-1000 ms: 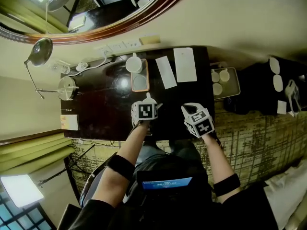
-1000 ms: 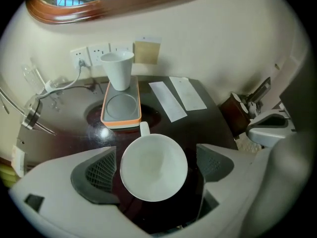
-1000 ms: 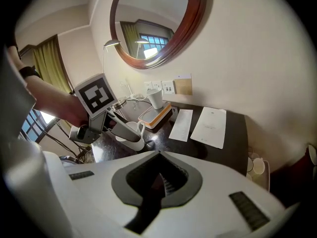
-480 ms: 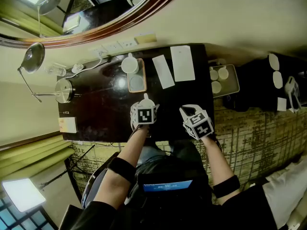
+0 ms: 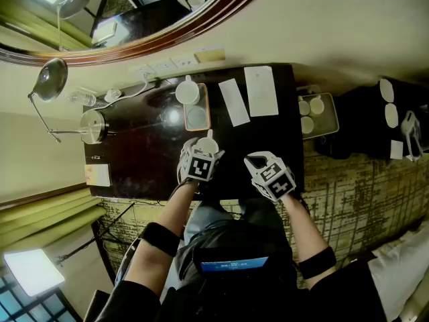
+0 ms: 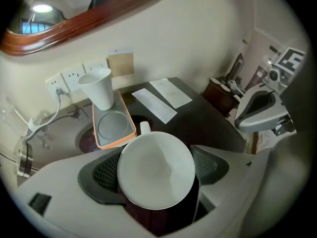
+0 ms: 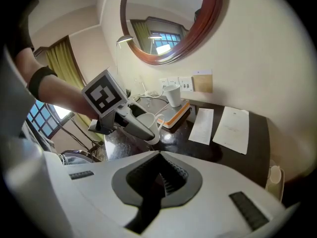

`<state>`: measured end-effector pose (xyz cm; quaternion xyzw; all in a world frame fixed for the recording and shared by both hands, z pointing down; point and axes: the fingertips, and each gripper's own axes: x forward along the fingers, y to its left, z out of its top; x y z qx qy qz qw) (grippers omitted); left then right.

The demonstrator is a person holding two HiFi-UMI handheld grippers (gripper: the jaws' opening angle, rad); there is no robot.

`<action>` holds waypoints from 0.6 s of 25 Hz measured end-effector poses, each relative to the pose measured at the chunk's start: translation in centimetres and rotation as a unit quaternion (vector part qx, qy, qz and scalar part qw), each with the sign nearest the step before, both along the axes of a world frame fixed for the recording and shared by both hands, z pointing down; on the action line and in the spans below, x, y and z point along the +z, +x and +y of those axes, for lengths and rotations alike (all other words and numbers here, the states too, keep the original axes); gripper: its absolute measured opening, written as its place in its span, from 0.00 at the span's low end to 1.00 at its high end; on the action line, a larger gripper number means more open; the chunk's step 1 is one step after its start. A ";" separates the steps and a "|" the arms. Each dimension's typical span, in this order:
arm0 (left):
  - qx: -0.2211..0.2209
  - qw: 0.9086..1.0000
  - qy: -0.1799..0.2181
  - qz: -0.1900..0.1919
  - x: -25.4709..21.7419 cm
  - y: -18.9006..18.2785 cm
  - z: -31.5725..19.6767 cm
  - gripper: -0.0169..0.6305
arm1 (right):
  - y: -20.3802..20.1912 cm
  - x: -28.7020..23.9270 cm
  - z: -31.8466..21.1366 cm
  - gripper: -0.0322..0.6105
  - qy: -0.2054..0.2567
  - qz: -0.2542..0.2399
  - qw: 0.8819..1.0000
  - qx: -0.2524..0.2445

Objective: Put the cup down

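Cup (image 6: 155, 170) — handle at 12 o'clock — sits between the jaws of the left gripper (image 6: 156, 172), which have just been closing and pinch its sides. Right gripper (image 7: 161, 184), at the cup's 3 o'clock: pressed together, empty.

Dark table (image 5: 134, 156) bears orange tray (image 5: 206, 106), two papers (image 5: 261, 90), perhaps a kettle (image 5: 94, 123)

Empty white cup (image 6: 155, 172), upright, clamped in left tongs (image 6: 156, 167)

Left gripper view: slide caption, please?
Left hand-held gripper, jaws just closed further, holds a white cup over the table, near an orange tray.
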<state>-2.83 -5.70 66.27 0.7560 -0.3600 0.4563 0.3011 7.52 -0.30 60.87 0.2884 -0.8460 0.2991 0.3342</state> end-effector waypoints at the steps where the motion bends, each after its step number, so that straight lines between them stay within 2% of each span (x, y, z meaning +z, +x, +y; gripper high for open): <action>1: 0.014 1.000 0.002 0.001 -0.4 -0.1 -0.3 0.68 | -0.7 0.0 0.2 0.05 -0.001 -0.002 1.000 -0.010; 6: 0.076 0.997 0.005 -0.003 -2.0 -1.2 -2.3 0.68 | -3.9 0.1 1.0 0.05 -0.005 -0.011 0.999 -0.053; 15: 0.114 0.993 0.014 0.001 -2.6 -3.1 -7.3 0.68 | -10.2 -1.2 0.3 0.05 0.005 -0.028 0.994 -0.104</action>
